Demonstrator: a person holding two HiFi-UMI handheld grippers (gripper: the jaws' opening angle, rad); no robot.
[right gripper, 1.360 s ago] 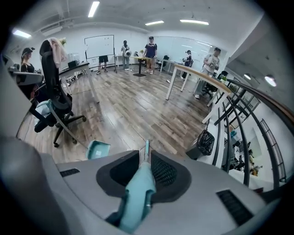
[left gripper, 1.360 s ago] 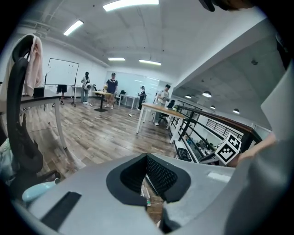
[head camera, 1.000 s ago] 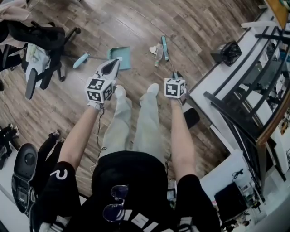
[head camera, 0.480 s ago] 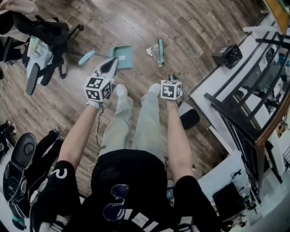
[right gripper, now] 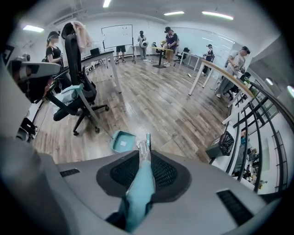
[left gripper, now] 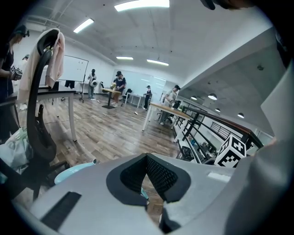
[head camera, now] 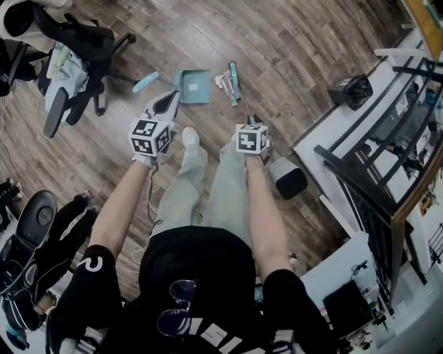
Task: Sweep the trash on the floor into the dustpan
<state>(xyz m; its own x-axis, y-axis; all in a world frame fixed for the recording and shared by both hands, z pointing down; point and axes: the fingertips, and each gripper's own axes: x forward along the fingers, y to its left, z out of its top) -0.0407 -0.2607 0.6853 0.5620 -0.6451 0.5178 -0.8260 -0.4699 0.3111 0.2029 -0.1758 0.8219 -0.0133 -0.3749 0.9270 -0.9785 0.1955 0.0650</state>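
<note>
The teal plastic dustpan (head camera: 194, 87) lies flat on the wooden plank floor (head camera: 291, 41). Just right of it, pale crumpled trash (head camera: 221, 81) sits beside the teal broom (head camera: 233, 75), whose handle the right gripper (head camera: 252, 120) pinches. Near the dustpan, the left gripper (head camera: 168, 103) is pressed together on nothing.

Open-plan office or lab floor: wood-look plank flooring (head camera: 311, 55), black wheeled mesh office chair (right gripper: 73, 55), white wall whiteboard (right gripper: 116, 35), long wood-topped white-legged desk (right gripper: 209, 69), fluorescent strip ceiling light (left gripper: 141, 5), standing people (right gripper: 171, 39) at tables.
</note>
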